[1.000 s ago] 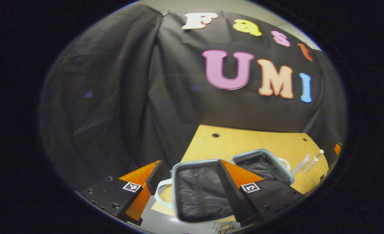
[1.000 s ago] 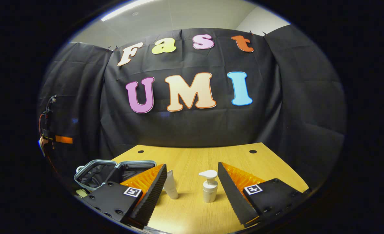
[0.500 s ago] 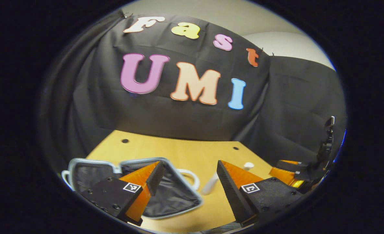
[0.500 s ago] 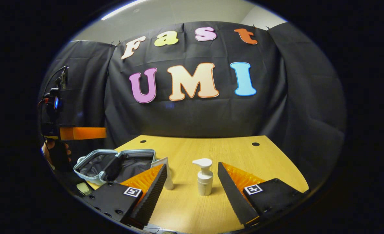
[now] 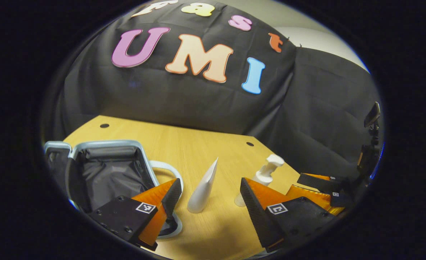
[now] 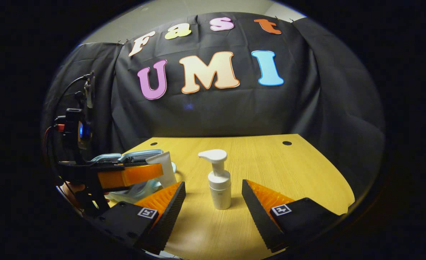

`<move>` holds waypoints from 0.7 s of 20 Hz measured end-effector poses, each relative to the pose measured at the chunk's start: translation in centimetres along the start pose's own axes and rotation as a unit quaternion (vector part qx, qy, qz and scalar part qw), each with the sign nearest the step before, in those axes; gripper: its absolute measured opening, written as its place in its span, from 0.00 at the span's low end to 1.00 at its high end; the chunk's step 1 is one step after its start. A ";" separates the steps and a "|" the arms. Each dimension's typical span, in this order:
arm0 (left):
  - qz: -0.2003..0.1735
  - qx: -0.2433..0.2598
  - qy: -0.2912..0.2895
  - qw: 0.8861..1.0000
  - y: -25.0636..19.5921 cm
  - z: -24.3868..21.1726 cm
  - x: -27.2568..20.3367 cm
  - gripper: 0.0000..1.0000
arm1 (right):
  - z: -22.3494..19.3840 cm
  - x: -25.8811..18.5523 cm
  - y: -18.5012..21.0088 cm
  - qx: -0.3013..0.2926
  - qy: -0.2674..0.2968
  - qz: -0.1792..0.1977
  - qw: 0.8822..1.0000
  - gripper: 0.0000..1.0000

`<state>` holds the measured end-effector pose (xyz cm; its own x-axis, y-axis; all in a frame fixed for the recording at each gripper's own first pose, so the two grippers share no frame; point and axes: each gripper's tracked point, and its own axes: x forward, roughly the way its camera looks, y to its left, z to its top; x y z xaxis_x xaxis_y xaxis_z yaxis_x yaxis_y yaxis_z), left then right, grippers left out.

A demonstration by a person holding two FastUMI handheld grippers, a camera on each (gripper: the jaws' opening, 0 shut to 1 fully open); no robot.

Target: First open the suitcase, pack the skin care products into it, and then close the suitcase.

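Note:
The small suitcase (image 5: 108,143) lies open at the left of the wooden table, showing its black lining and pale rim. A white tube (image 5: 202,187) stands on its cap just ahead of my open left gripper (image 5: 208,195), between the lines of its fingers. A white pump bottle (image 5: 267,169) stands beyond, partly behind my finger. In the right gripper view the pump bottle (image 6: 219,184) stands upright between the fingers of my open right gripper (image 6: 213,191), untouched. The tube (image 6: 164,169) and suitcase (image 6: 140,152) sit to its left, behind the left gripper (image 6: 140,173).
The wooden table (image 6: 270,162) has two cable holes near its back edge and bare surface to the right of the bottle. The black cloth wall closes the back. A hand (image 6: 72,189) holds the left gripper at the far left. The right gripper (image 5: 306,186) shows low at right.
My left gripper has swung right from over the suitcase to face the tube. My right gripper has moved closer to the pump bottle, which now stands between its fingers.

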<state>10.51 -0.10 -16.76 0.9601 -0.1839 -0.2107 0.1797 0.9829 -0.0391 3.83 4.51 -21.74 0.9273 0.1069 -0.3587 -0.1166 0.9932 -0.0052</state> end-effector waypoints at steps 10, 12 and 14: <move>0.007 -0.004 0.029 1.000 1.0 -2.4 5.1 0.69 | -3.1 3.9 -1.7 -0.011 0.050 0.004 0.999 0.95; -0.001 0.005 0.037 0.999 0.6 -2.5 5.4 0.51 | -3.4 5.0 -1.9 -0.005 0.056 0.004 0.998 0.98; -0.004 0.019 0.041 0.999 0.6 -2.5 5.6 0.36 | -3.9 6.0 -2.0 -0.003 0.064 0.004 0.998 0.98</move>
<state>15.48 -0.55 -20.41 0.9383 -0.1886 -0.2900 0.1961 0.9806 -0.0032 8.28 2.96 -27.54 0.8737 0.1076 -0.4744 -0.1263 0.9920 -0.0076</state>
